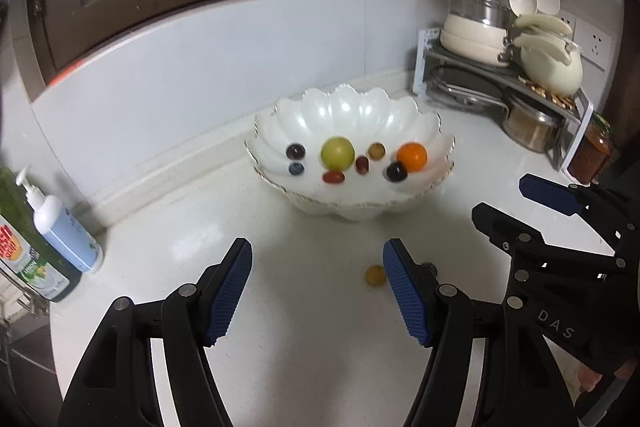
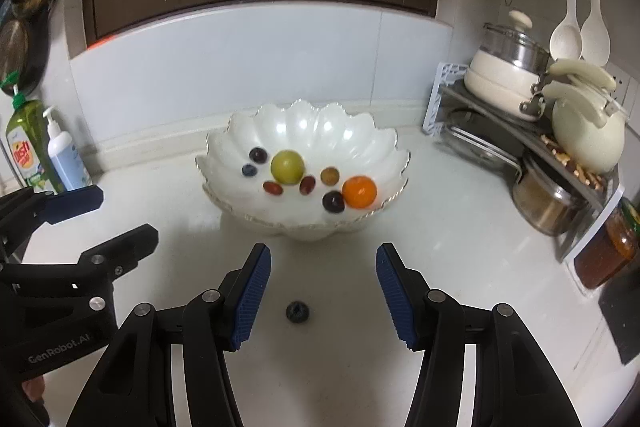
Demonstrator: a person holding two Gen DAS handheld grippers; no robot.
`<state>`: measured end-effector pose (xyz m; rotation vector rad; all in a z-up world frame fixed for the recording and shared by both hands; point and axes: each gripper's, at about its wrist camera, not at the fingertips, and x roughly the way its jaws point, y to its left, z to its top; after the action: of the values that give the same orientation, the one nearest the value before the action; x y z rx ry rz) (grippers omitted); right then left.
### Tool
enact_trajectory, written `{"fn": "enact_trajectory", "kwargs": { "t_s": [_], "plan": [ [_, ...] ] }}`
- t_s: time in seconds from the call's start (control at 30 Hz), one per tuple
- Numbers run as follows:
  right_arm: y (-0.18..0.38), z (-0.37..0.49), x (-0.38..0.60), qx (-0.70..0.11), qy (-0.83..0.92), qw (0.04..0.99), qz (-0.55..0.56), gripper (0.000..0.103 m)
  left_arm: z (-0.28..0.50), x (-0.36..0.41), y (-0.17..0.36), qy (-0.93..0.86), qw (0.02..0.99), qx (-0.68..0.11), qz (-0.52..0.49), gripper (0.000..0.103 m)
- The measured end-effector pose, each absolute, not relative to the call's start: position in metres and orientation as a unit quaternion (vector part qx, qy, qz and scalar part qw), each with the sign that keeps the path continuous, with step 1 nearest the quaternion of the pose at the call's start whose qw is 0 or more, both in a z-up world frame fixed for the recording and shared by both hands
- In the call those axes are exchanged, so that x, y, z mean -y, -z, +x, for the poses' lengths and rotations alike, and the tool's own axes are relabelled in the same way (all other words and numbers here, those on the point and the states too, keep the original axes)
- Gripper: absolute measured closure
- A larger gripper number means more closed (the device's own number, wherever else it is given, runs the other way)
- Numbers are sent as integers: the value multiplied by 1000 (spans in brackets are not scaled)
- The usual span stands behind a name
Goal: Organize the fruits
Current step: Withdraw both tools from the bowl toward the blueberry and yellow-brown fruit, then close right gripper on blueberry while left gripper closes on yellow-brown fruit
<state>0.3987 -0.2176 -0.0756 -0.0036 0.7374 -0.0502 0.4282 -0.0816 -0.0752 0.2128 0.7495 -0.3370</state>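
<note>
Left wrist view: the left gripper hovers low over the white tabletop, its jaws spread wide with nothing between the blue pads. A small yellowish-brown fruit lies loose on the tabletop just inside the right-hand pad, and a darker fruit peeks out behind that finger, mostly hidden. Beyond them stands the scalloped white bowl, already holding a green fruit, an orange, a blueberry and several dark and reddish grape-like pieces. The right gripper shows at the right edge, also released.

Right wrist view: the right gripper has its jaws parted and empty, and a single blueberry sits on the tabletop between them, a little nearer the left pad. The bowl is straight ahead, well apart from the berry. The left gripper is at the left edge.

The step in hand looks like collecting the stray fruits into the bowl. For the berry, centre the jaws so both pads meet it together, go down until the tips nearly touch the tabletop, and close gently: it is small, round and soft, so it may roll away or bruise. Lift clear of the scalloped rim before releasing low inside.
</note>
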Motion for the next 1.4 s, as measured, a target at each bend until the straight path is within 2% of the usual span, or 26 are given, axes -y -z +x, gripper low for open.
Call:
{"fn": "enact_trajectory", "kwargs": {
  "t_s": [0.33,0.73,1.07,1.23,1.4],
  "plan": [
    [104,394,217,-384,25,923,8,47,424,86,105,194,899,-376,113,36],
    [137,406,216,-420,13,907,16,48,437,101,143,245,868,-410,135,44],
    [160,425,219,-450,-4,892,39,60,456,114,169,279,848,-420,163,52],
    [167,428,220,-458,-9,888,34,61,460,120,175,299,837,-424,170,56],
    [172,435,219,-465,-18,885,28,66,466,125,179,312,831,-424,180,57]
  ]
}}
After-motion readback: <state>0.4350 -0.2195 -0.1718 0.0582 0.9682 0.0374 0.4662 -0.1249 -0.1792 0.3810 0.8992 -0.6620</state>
